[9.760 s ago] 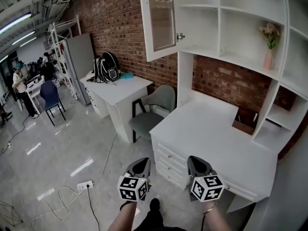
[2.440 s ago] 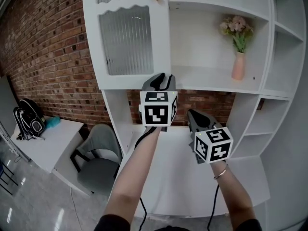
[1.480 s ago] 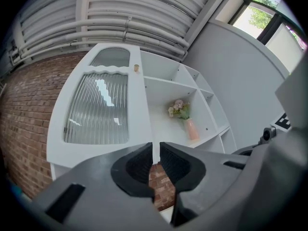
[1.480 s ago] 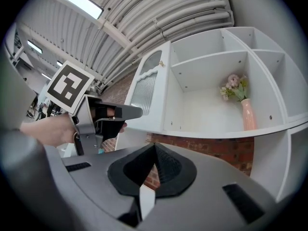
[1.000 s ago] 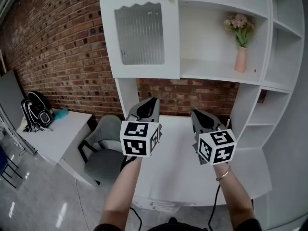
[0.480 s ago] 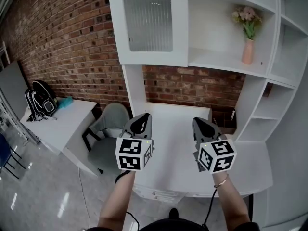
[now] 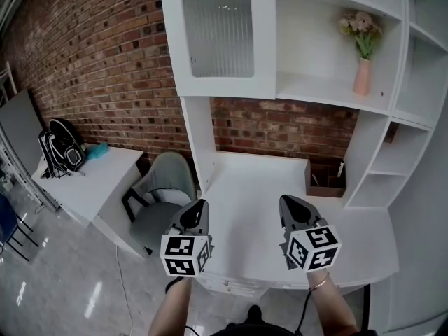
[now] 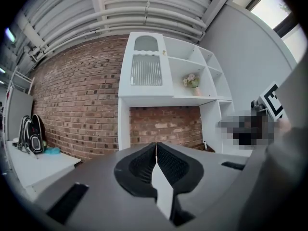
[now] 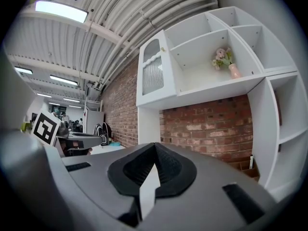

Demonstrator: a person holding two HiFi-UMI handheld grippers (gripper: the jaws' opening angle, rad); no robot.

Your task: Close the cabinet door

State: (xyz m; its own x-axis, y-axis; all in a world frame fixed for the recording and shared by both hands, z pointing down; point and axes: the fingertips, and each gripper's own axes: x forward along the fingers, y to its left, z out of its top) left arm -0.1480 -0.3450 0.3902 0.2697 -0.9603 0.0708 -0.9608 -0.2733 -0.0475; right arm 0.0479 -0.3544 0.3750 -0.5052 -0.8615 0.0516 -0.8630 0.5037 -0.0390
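Head view puts your cabinet door (image 7: 224,37) flush against its frame, at the upper left of the shelf unit and well above both hands. Your left tongs (image 7: 199,208) and right tongs (image 7: 289,205) hang low over the table (image 7: 245,187), each pinched together on nothing. The closing looks done; next, you likely need only rest.
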